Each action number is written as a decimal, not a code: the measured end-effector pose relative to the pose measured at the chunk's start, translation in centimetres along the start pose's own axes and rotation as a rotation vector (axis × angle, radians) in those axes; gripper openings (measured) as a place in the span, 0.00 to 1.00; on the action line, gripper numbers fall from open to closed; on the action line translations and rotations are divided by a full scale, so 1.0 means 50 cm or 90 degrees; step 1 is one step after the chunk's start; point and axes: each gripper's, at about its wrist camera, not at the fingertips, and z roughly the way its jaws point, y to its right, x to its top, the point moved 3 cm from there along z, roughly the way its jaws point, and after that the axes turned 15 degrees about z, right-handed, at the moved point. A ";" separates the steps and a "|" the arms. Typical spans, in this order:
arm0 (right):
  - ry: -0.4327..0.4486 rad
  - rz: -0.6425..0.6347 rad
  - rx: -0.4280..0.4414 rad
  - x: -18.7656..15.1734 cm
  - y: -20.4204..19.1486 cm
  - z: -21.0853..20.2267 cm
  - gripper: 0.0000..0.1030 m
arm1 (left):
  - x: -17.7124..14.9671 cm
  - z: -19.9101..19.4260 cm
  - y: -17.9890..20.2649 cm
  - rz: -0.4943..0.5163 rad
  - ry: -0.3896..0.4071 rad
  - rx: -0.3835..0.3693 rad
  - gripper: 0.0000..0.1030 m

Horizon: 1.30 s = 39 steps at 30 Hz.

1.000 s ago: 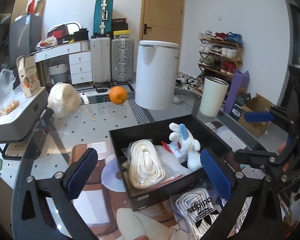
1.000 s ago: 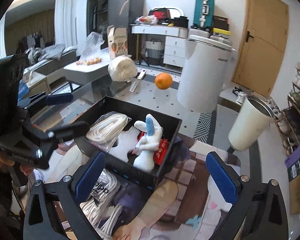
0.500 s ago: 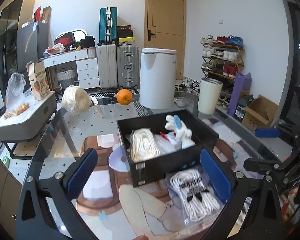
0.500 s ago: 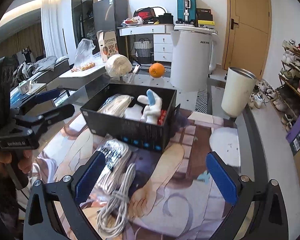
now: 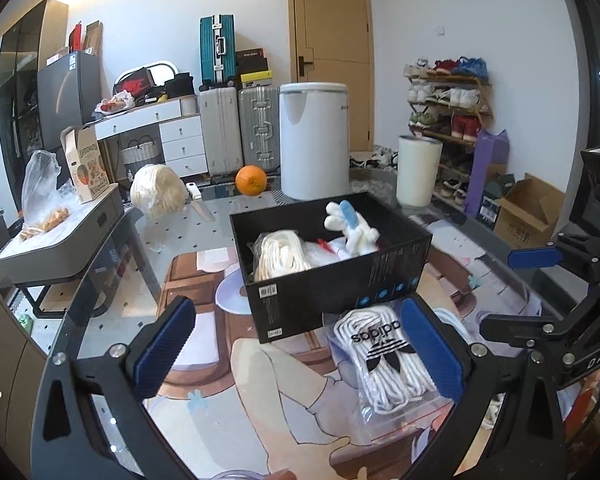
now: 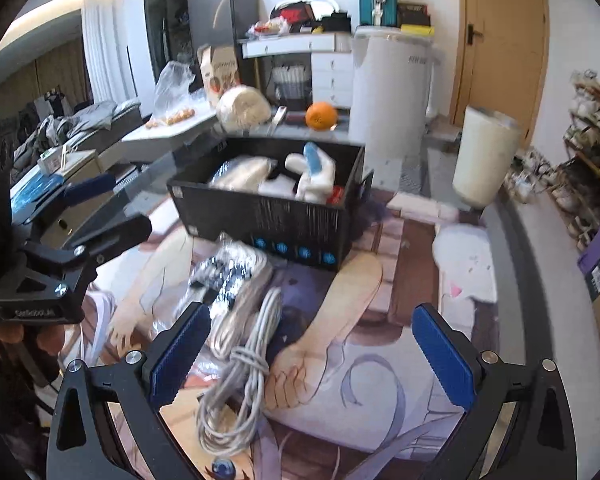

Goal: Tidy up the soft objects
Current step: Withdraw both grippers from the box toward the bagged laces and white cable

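My left gripper [image 5: 300,348] is spread wide and holds nothing, hovering short of the box [image 5: 332,276], which already holds a rope bag and plush. The bagged laces [image 5: 384,356] and cable [image 6: 240,364] lie outside it; my right gripper [image 6: 308,352], equally wide and empty, frames the cable, likely next.

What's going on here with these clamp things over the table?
A person holds a two-finger gripper in each hand, tidying soft things into a black box. A plush toy and bagged rope are already inside. Both the left gripper and right gripper are open and empty; a bag of white laces and a grey cord lie outside.
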 end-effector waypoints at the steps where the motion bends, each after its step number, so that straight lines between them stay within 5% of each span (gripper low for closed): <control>1: -0.008 -0.001 0.006 -0.001 0.003 0.004 0.99 | -0.002 0.002 0.002 0.001 -0.002 -0.001 1.00; 24: -0.146 -0.026 0.024 -0.073 -0.017 0.094 0.99 | -0.042 0.032 0.031 -0.010 -0.057 -0.052 1.00; 39: -0.161 -0.045 0.004 -0.086 0.028 0.088 0.99 | -0.046 0.030 0.025 -0.018 -0.053 -0.070 1.00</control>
